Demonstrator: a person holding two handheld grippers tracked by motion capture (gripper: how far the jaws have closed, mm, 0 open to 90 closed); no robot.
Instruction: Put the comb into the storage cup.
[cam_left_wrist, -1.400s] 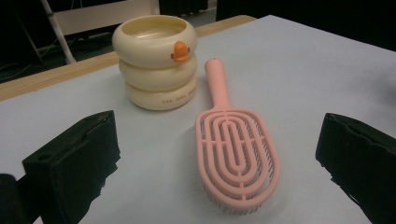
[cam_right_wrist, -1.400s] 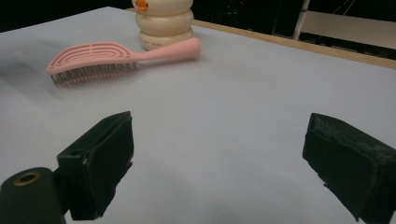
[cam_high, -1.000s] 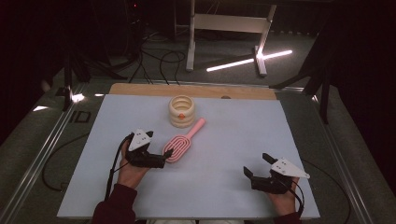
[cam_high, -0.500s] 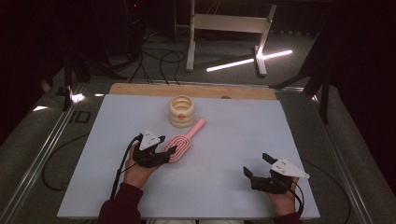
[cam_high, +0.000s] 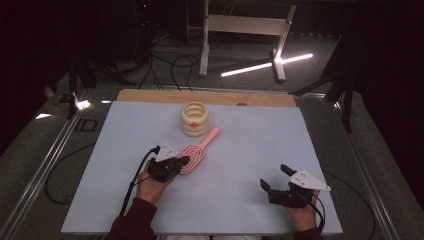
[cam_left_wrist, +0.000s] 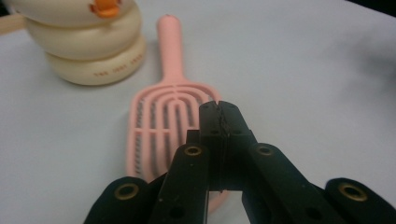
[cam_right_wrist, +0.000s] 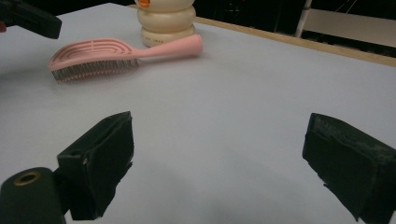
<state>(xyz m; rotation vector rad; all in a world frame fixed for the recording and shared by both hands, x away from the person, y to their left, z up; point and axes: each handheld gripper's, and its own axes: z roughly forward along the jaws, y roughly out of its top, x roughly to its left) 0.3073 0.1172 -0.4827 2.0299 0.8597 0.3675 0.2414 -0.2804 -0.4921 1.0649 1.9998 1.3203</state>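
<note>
The pink hairbrush (cam_high: 196, 154) lies flat on the white table (cam_high: 100, 175), its handle tip just beside a cream ringed container (cam_high: 194, 119) at the far side. The left gripper (cam_high: 181, 161) sits over the brush's head end, its jaws having just closed until the pads meet with nothing pinched between them. The right gripper (cam_high: 272, 177) rests well apart near the table's front edge, jaws wide and empty.
</note>
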